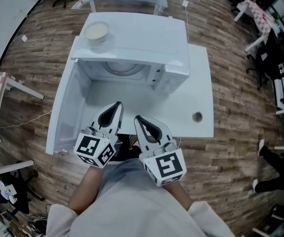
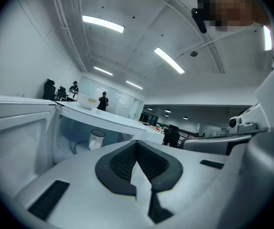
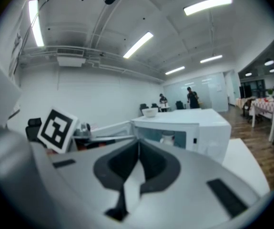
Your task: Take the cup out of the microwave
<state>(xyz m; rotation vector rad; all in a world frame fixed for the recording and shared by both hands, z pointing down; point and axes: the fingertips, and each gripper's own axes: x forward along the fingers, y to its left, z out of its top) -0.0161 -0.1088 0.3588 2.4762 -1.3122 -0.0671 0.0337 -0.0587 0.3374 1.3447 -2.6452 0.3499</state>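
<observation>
A white microwave (image 1: 146, 38) stands on a white table (image 1: 201, 88), its door (image 1: 65, 107) swung wide open to the left. The white cup (image 2: 96, 139) stands upright inside the cavity on the left of the left gripper view; it also shows as the cup (image 3: 167, 138) in the right gripper view. From the head view the microwave's top hides it, and only the glass turntable (image 1: 124, 68) shows. My left gripper (image 1: 117, 105) and right gripper (image 1: 137, 118) sit side by side in front of the opening, both shut and empty, apart from the cup.
A pale bowl (image 1: 96, 32) rests on top of the microwave at its left. The table has a round cable hole (image 1: 197, 116) at the right front. Around it are wooden floor, other tables, and people in the background.
</observation>
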